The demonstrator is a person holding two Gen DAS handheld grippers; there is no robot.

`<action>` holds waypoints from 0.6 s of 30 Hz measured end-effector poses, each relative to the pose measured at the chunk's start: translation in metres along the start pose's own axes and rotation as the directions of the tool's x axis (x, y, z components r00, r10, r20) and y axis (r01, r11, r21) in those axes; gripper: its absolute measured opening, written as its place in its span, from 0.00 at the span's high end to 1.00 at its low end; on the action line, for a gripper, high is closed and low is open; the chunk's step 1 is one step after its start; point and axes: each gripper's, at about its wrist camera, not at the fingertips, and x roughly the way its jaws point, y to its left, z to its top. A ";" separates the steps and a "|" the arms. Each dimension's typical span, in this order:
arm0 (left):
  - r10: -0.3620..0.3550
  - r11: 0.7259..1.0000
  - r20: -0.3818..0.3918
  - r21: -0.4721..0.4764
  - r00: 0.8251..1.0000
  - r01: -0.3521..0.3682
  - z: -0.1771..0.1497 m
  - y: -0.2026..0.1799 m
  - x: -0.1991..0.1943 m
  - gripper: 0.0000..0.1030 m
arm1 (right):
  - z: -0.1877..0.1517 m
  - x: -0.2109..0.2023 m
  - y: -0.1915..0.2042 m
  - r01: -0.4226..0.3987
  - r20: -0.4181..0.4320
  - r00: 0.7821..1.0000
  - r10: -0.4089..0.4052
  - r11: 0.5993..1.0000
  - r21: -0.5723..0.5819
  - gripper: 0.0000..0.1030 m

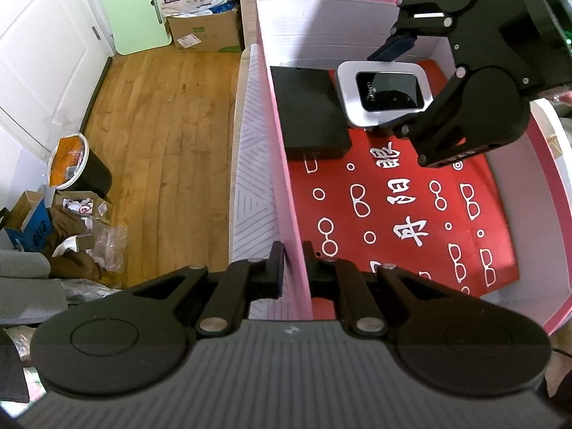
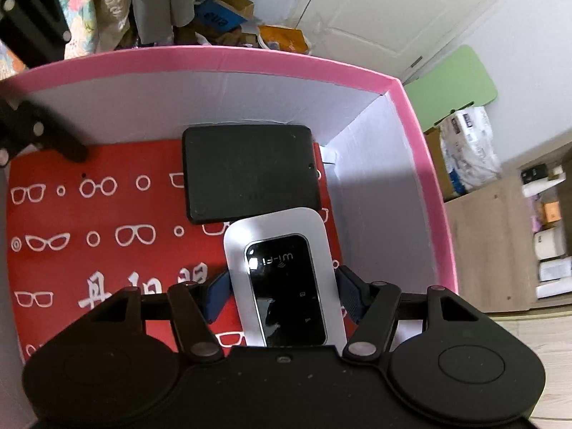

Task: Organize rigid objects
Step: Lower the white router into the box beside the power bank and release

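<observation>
the right gripper (image 2: 282, 295) clamps the wi-fi router (image 2: 286, 275) inside the pink box (image 1: 282, 164), near its far corner beside the black device (image 1: 309, 112). the left gripper (image 1: 293, 268) pinches the box wall. next: lower, release.

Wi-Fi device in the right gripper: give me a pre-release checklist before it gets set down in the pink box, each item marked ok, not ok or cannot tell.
1. Right gripper has its fingers on both sides of the Wi-Fi device: ok.
2. Device is inside the pink box walls: ok.
3. Left gripper clamps the box wall, steadying it: ok.
4. Red lining beside the black flat device is free for the device: ok.
5. Wi-Fi device is clear of the black flat device: cannot tell; their edges overlap in the right wrist view.
6. Device already rests on the lining: cannot tell.
</observation>
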 end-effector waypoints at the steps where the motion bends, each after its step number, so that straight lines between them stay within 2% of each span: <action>1: -0.002 1.000 0.000 0.000 1.000 0.002 0.000 0.000 0.000 0.92 | -0.001 0.001 0.000 -0.002 0.002 1.000 0.002 1.000 -0.004 0.34; 3: -0.003 1.000 -0.001 0.001 1.000 0.003 0.000 0.000 -0.001 0.92 | -0.003 0.002 -0.003 -0.010 0.014 1.000 0.010 1.000 -0.011 0.35; 5: -0.004 1.000 -0.003 0.003 1.000 0.004 0.000 0.001 -0.001 0.92 | -0.006 -0.001 -0.005 0.020 0.053 0.998 -0.019 1.000 -0.011 0.34; 7: -0.003 1.000 -0.006 0.006 1.000 0.003 0.000 0.001 -0.001 0.92 | -0.010 -0.013 -0.008 0.043 0.113 0.993 -0.044 0.999 0.010 0.33; 8: -0.002 1.000 -0.008 0.009 1.000 0.002 0.001 0.001 -0.001 0.92 | -0.015 -0.021 -0.009 0.026 0.157 0.987 -0.029 0.999 0.024 0.33; 11: -0.001 1.000 -0.009 0.010 1.000 0.001 0.002 0.000 0.001 0.92 | -0.032 -0.050 -0.010 -0.010 0.266 0.964 -0.013 0.996 0.083 0.33; 14: -0.004 1.000 -0.008 0.006 1.000 0.004 0.001 0.001 0.001 0.92 | -0.053 -0.079 -0.007 -0.010 0.358 0.932 -0.057 0.983 0.181 0.30; 16: -0.007 1.000 -0.008 0.007 1.000 0.007 0.001 0.002 0.001 0.91 | -0.071 -0.098 -0.004 -0.023 0.423 0.902 -0.092 0.966 0.258 0.27; 17: -0.007 1.000 -0.008 0.008 1.000 0.007 0.000 0.002 0.001 0.91 | -0.081 -0.106 -0.002 -0.028 0.438 0.892 -0.114 0.952 0.304 0.26; 18: -0.008 1.000 -0.009 0.010 1.000 0.008 0.000 0.002 0.000 0.91 | -0.089 -0.111 -0.001 -0.025 0.428 0.893 -0.139 0.934 0.356 0.27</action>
